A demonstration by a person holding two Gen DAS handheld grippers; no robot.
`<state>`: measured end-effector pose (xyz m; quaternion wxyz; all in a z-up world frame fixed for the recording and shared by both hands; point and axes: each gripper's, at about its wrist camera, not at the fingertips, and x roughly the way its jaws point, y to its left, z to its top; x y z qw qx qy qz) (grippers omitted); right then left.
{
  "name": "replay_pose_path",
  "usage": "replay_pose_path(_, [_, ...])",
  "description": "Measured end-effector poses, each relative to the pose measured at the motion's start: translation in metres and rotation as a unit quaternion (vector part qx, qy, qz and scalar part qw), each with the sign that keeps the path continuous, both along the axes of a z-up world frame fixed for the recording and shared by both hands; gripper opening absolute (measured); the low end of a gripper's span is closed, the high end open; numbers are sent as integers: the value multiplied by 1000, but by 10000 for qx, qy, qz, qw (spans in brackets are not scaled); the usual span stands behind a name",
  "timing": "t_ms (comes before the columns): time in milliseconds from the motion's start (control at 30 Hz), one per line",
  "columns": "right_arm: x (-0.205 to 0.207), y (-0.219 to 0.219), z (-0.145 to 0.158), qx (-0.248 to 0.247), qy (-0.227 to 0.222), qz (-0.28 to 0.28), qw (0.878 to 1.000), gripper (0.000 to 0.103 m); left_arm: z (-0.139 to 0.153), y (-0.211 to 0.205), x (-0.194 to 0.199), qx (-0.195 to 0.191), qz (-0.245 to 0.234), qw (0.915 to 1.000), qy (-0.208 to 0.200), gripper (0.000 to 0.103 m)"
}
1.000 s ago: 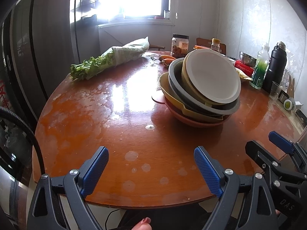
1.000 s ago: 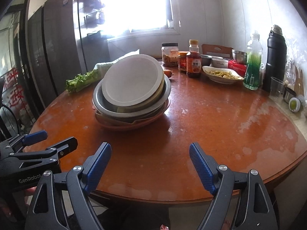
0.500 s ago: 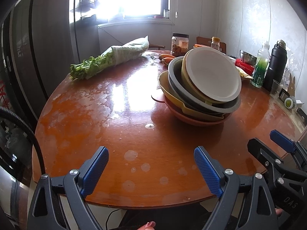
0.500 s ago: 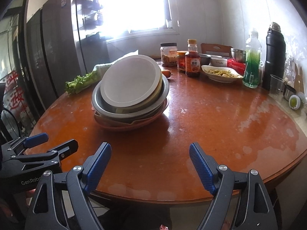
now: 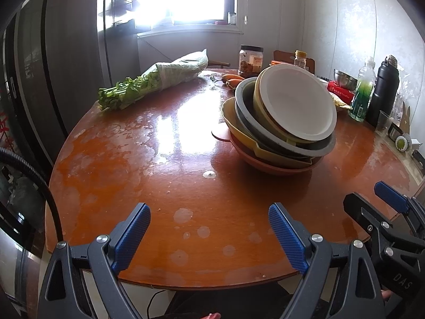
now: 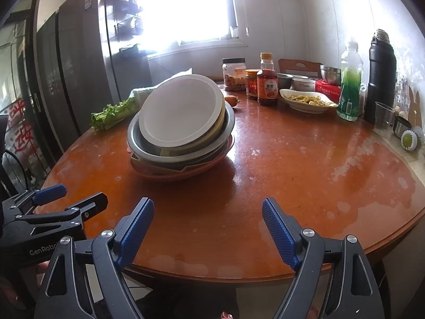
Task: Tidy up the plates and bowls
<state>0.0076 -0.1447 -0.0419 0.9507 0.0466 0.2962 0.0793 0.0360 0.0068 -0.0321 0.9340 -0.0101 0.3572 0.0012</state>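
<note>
Both grippers held wide open w/ nothing between jaws; dish stack seen mid-table.

L to R: bagged greens [image 5: 148, 85] are laid at the far left edge of the round wooden table [image 5: 138, 175]. The left gripper [image 5: 209, 235] is held over the near edge, blue pads apart, nothing gripped. The stack of bowls and plates [image 5: 281, 122] is set approx. centre, tilted, w/ a white plate [image 6: 180, 111] on top, a grey bowl [image 6: 148, 148] under it and a reddish dish [image 5: 268, 166] at the bottom. The right gripper [image 6: 208, 230] is likewise spread, empty, near the edge. Jars, a sauce bottle [image 6: 267, 83], a food plate [image 6: 308, 103], a green bottle [image 6: 350, 85] and a black flask [image 6: 381, 74] are ranged at the far right.
</note>
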Motion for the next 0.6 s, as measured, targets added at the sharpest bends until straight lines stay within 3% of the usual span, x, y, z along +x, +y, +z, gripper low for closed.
replay_pose_path(600, [6, -20, 0, 78, 44, -254, 9996, 84, 3, 10, 5, -30, 103, 9999, -33, 91])
